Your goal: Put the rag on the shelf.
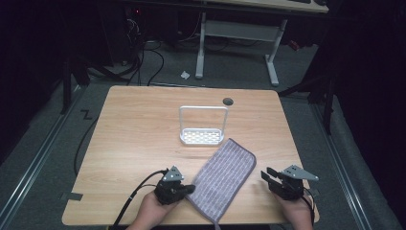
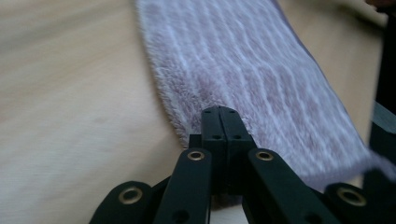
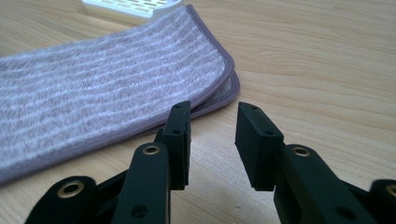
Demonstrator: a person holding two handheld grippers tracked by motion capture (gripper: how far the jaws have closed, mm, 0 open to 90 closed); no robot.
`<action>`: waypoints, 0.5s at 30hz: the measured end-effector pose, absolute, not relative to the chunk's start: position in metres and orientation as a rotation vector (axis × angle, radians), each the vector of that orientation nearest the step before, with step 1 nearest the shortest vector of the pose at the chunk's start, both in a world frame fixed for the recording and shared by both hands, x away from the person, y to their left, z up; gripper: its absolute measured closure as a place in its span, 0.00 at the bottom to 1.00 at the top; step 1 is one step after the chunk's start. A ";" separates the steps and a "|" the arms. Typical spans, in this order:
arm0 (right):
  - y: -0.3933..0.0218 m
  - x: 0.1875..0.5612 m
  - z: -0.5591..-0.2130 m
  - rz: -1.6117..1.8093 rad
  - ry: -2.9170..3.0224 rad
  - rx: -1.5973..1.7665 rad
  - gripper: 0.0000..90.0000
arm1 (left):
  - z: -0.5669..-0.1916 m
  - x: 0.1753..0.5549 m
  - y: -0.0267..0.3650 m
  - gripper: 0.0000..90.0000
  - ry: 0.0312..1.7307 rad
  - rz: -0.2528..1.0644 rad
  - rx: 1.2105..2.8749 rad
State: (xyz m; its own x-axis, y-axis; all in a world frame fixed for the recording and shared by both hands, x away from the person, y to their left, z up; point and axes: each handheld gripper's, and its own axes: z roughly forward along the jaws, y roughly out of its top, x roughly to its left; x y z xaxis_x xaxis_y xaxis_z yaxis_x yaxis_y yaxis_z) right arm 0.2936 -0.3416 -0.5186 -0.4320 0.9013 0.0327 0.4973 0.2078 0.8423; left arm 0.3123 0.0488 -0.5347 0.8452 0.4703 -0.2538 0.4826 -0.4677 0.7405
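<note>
Blurrily, the left gripper (image 2: 219, 114), jaws together, overlaps the cloth (image 2: 252, 79) edge, hiding any pinch; the right gripper (image 3: 212, 126) gapes narrowly beside it.

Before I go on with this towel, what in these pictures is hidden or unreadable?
- Towel near end: cut off by the high view's bottom edge.
- Whether the shut left claw pinches the towel edge: its own jaws cover the contact, left gripper view.
- Rack: cropped by the top edge, right gripper view.

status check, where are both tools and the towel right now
Left tool shut, tips at the folded towel's near-left edge. Right tool open, empty, just off the towel's right edge. White rack behind the towel, not in the way.
</note>
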 end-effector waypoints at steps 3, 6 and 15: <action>-0.342 0.294 -0.519 1.133 2.018 1.295 0.74 | -0.535 0.305 0.041 0.97 0.655 -0.038 2.153; -0.343 0.294 -0.519 1.137 2.011 1.295 0.74 | -0.529 0.306 0.040 0.92 0.630 -0.006 2.139; -0.341 0.295 -0.519 1.141 2.025 1.289 0.74 | -0.517 0.366 0.008 0.91 0.701 0.102 2.085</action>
